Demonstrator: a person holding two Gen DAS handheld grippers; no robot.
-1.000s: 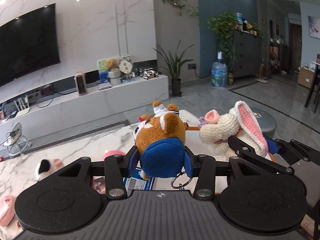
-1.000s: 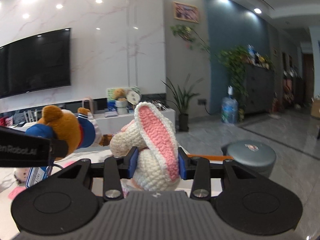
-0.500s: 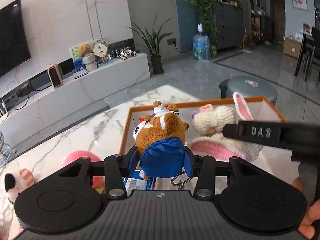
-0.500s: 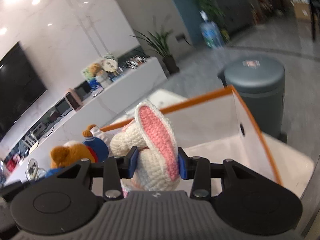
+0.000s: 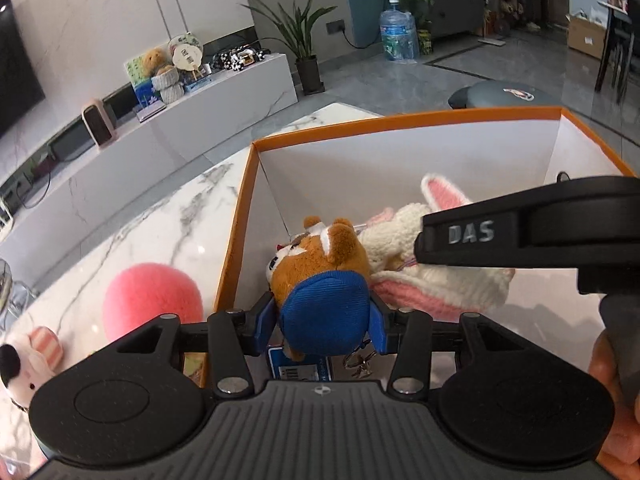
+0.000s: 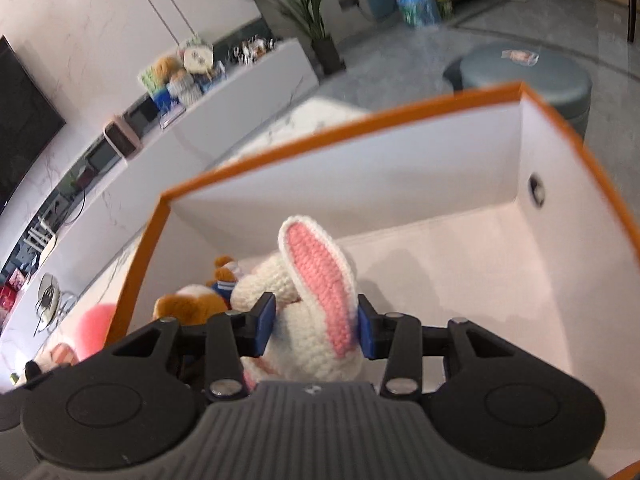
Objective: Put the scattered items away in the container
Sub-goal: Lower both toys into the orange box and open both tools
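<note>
Plush toys are both over the orange-rimmed box [image 5: 244, 216]: the brown bear [image 5: 320, 280] sits between the opening jaws of the left gripper [image 5: 325, 320], pads touching it, with the crocheted bunny [image 6: 316, 304] at its 3 o'clock, clamped in the right gripper [image 6: 316, 326].

The right hand-held gripper [image 5: 420, 248] crossed in front of the crocheted rabbit [image 5: 440, 284] in the left wrist view, hiding its middle, and only fingers of the hand [image 5: 608, 400] holding it showed at the right edge. The brown plush [image 6: 188, 308] was mostly hidden behind the rabbit and gripper body in the right wrist view. The pink ball [image 6: 94, 332] sat partly behind the orange box [image 6: 132, 280] wall. The white plush [image 5: 24, 364] was cut off by the left edge. The print on the blue tag [image 5: 296, 366] was unreadable.
</note>
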